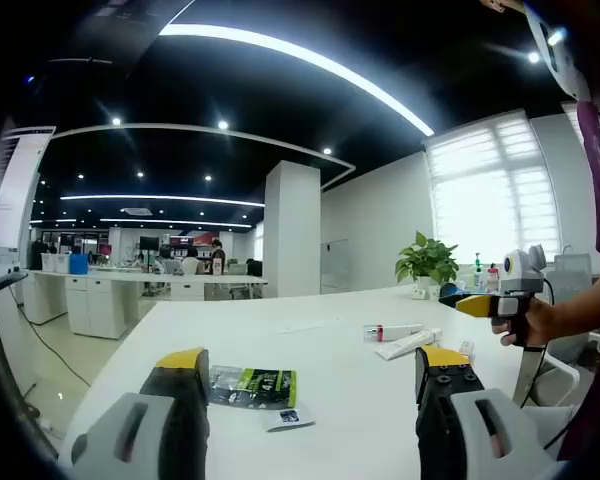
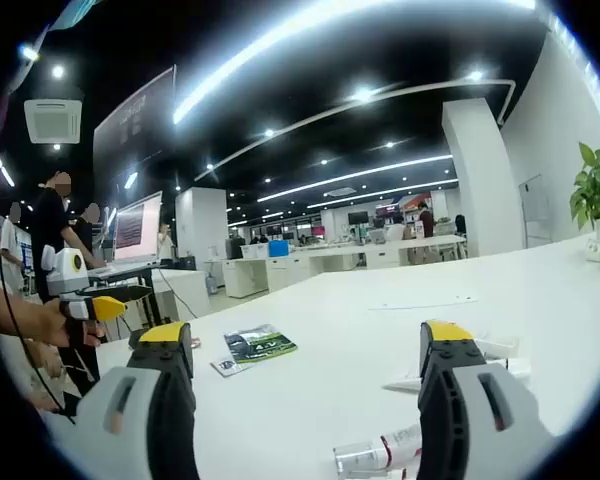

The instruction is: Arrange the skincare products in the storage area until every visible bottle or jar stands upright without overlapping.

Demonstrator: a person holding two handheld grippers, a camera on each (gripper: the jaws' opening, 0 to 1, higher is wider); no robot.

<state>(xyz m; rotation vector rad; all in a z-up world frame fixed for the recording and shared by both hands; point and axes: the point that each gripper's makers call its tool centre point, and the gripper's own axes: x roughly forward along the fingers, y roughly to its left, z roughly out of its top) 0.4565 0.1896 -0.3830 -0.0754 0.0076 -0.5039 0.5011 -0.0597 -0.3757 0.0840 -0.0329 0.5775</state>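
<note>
Hovering above the white tabletop (image 1: 310, 330), both claws stand wide open and grip nothing. Two tubes (image 1: 405, 338) lie flat toward the tabletop's far right edge in the left gripper view, one with a red band (image 1: 392, 331), long axes roughly across that view. The right claw (image 2: 305, 350) is nearer: a tube (image 2: 380, 455) lies just ahead, between its jaws. The left claw (image 1: 310, 372) sits well back, near a green packet (image 1: 252, 387). Judged so, the right claw should reach first.
</note>
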